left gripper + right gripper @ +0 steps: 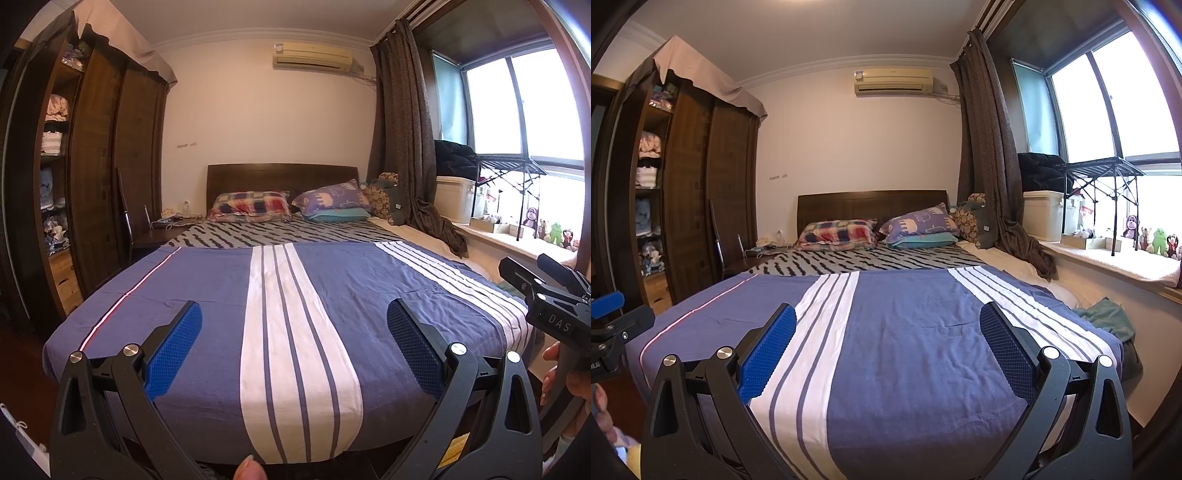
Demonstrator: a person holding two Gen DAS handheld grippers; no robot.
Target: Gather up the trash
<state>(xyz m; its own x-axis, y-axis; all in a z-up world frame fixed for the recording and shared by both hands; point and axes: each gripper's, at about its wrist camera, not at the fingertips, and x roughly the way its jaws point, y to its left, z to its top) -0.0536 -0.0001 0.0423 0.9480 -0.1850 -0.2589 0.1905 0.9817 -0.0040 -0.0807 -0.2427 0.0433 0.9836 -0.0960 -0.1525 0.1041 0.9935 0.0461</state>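
So both claws, left claw [293, 325] and right claw [888, 326], hang spread wide and empty over the foot edge of the bed [905, 350]. Can't spot any trash. Two pillows [838, 232] at the headboard, a green cloth [1106, 319] on the bed's right edge, a wardrobe [107, 166] left.
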